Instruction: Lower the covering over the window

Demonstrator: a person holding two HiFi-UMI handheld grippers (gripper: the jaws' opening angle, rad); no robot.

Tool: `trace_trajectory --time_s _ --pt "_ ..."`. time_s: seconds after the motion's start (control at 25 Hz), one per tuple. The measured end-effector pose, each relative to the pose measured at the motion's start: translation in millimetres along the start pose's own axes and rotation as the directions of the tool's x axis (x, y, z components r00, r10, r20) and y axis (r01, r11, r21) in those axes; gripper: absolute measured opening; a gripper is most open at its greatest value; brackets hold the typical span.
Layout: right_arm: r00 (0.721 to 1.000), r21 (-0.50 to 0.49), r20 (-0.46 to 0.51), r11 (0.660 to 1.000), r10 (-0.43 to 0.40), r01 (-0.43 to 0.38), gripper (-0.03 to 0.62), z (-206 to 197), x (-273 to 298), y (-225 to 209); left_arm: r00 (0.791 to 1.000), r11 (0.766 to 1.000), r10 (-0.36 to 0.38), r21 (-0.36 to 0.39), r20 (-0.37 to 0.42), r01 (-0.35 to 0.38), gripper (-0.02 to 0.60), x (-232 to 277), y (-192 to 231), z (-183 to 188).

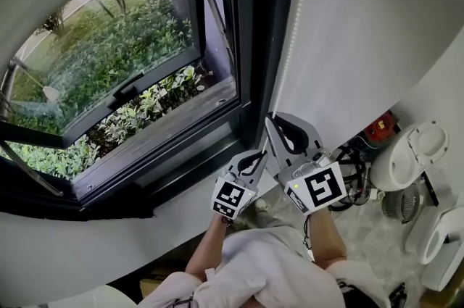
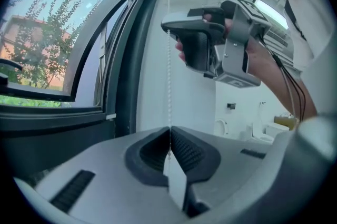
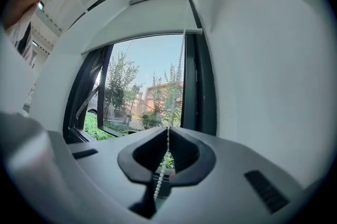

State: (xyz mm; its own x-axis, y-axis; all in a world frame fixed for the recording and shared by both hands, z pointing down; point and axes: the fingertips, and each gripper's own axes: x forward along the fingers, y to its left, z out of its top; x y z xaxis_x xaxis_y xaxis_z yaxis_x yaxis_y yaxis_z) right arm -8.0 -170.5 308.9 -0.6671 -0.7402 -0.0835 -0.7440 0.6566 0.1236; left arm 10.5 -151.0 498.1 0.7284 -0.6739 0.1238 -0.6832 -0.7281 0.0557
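Head view: right claw point(image 1: 270, 122) by frame point(image 1: 251, 31)

A: Where's the bead chain point(image 1: 288, 46)?
B: Running down the white wall point(image 1: 362, 24), beside the dark window frame point(image 1: 252, 31) — right gripper point(image 1: 272, 124) at it, left gripper point(image 1: 259, 156) just below. Shrubs point(image 1: 130, 31) outside.

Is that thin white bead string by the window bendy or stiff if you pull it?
Probably floppy: the thin white bead string droops loosely behind the right hand-held gripper. Under pull it likely goes straight, as above the left hand-held gripper. The small round beads may slip unless pinched tight.
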Motion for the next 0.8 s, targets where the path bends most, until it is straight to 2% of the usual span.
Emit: trace_trajectory --time_s 0.2,0.48,0.68,0.8 --pt "1.0 0.028 -0.019 1.0 0.0 0.001 0.001 -17 -1 5 1.0 1.0 0.006 -0.013 -0.019 -0.007 0.017 -1 0 -20" --pt "0.998 0.075 -0.068 0.997 0.006 -0.001 0.0 -46 -3 8 0.996 0.999 0.015 -0.039 -0.085 -0.019 0.018 -2 -1 -47" --pt "0.998 0.084 -0.062 0.996 -0.001 0.006 -0.002 -48 -5 8 0.995 0.997 0.039 -0.06 -0.089 -0.044 0.02 -7 5 -49" --pt "0.996 0.093 -0.09 0.996 0.011 -0.003 -0.002 -61 -6 13 0.996 0.997 0.044 -0.064 -0.08 -0.049 0.023 -12 6 -44"
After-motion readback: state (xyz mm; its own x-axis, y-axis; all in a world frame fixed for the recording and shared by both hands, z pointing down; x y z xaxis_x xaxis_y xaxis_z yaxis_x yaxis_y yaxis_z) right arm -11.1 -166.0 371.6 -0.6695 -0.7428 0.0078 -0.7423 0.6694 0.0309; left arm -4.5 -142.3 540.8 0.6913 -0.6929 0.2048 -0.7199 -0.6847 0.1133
